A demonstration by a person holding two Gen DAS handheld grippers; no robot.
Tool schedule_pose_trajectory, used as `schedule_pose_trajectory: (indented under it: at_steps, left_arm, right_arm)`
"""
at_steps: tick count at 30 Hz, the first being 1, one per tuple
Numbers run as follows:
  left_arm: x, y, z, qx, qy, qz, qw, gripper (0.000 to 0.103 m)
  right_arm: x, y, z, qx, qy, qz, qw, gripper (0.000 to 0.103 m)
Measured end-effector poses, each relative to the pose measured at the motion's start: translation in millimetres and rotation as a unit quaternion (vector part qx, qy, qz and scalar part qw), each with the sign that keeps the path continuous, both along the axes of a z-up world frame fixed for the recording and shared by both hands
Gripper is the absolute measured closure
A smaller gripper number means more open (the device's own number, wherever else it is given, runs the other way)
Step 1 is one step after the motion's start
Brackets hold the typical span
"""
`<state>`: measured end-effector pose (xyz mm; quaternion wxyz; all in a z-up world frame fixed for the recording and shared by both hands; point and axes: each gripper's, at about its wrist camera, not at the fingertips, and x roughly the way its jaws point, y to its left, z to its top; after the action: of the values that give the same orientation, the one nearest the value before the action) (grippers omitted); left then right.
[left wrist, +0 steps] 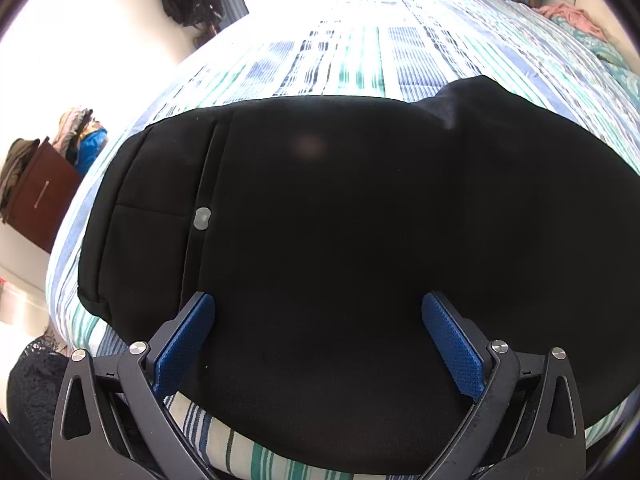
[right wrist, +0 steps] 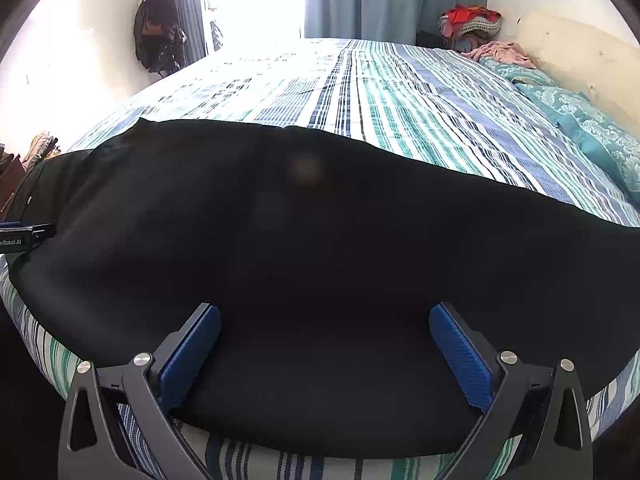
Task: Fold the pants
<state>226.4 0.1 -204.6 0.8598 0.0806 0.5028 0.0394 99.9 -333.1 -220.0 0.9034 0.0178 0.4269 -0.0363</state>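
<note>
Black pants (left wrist: pixel 340 208) lie flat across the near part of a striped bed (left wrist: pixel 360 52), waistband with a grey button (left wrist: pixel 202 218) toward the left. My left gripper (left wrist: pixel 318 308) is open just above the pants near the waist, its blue pads (left wrist: pixel 184 344) spread apart. In the right wrist view the pants (right wrist: pixel 320 240) stretch across the bed (right wrist: pixel 400 92). My right gripper (right wrist: pixel 324 318) is open over the fabric near the front edge. The left gripper's tip (right wrist: pixel 24 236) shows at the far left of that view.
A brown dresser (left wrist: pixel 40 196) with clothes piled on it stands left of the bed. Bags hang on the wall (right wrist: pixel 158 28). Teal pillows (right wrist: pixel 580 120) and a pink garment (right wrist: pixel 500 52) lie at the bed's right. A clothes pile (right wrist: pixel 470 20) sits beyond.
</note>
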Motion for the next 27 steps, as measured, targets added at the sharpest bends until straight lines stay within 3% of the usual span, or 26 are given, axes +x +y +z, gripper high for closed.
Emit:
schedule_pose_trajectory:
  at_steps: [5,8,13,16,21,25,27]
  left_arm:
    - [0.4,-0.2,-0.1,0.0,0.001,0.0,1.0,0.001]
    - [0.3,-0.4,0.0,0.0,0.002,-0.001,1.0,0.001]
    - [0.1,-0.8,0.4,0.003,0.002,-0.001,1.0,0.001]
    - [0.2,-0.9,0.4,0.004,0.003,0.0,1.0,0.001]
    - [0.4,-1.3,0.3,0.006,0.004,0.002,1.0,0.001]
    - [-0.1,-1.3,0.5,0.008,0.005,0.004,0.9999,0.001]
    - [-0.2,-1.2,0.6,0.009,0.005,0.004,0.9999,0.001]
  right_arm:
    - [-1.2,0.7,3.1,-0.001,-0.001,0.005,1.0,0.0]
    - [3.5,-3.1,9.2,0.008,0.021,0.016,1.0,0.0]
    - [15.5,-47.4,16.9,-0.004,0.056,0.014,0.998,0.0]
    - [23.1,-106.1,14.2,-0.006,0.086,-0.023,0.996,0.0]
    - [18.8,-234.4,16.3,0.012,0.114,-0.137,0.984,0.001]
    - [-7.3,-332.2,36.5,-0.008,0.102,-0.23,0.968,0.001]
    - [-27.8,-374.3,48.6,0.014,0.081,-0.268,0.96,0.001]
